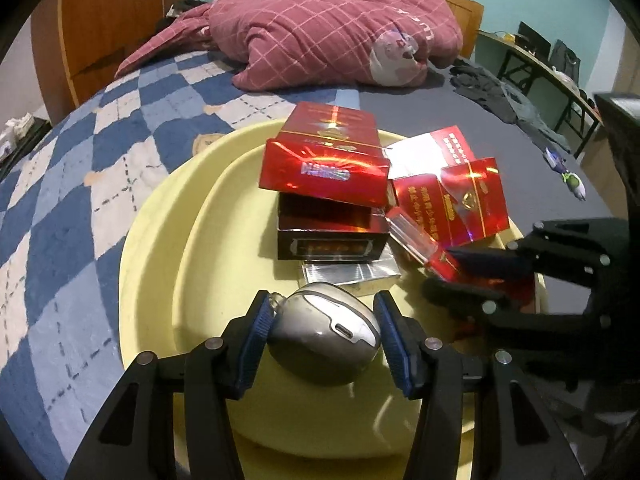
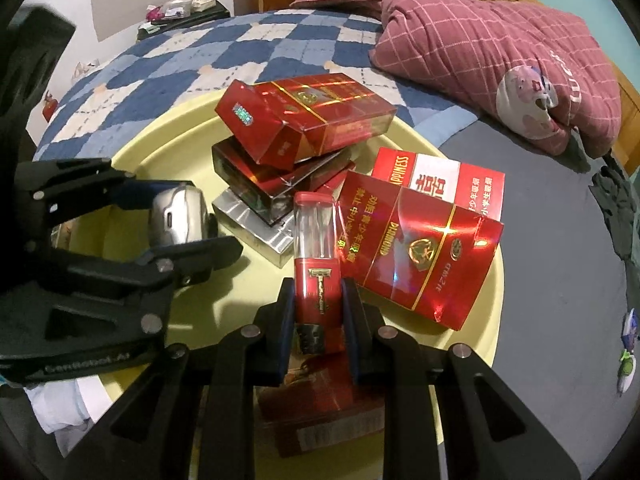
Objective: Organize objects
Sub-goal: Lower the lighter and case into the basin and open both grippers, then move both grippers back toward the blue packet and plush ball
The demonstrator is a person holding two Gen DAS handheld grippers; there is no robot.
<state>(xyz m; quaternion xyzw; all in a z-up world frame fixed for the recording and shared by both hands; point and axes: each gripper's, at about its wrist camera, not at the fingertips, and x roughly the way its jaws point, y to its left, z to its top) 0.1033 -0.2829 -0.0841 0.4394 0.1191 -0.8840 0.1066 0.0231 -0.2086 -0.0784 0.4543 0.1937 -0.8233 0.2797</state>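
Observation:
A pale yellow basin sits on the bed and holds several red boxes. My left gripper is shut on a silver oval gadget, held over the basin's near side; it also shows in the right wrist view. My right gripper is shut on a red razor case with a clear top, over the basin's right side; the case also shows in the left wrist view. A red box lies stacked on a dark box in the middle.
A shiny red bag and a red and white box lie at the basin's right. A crumpled pink quilt lies at the bed's far end. Dark clothes and small toys lie on the grey sheet.

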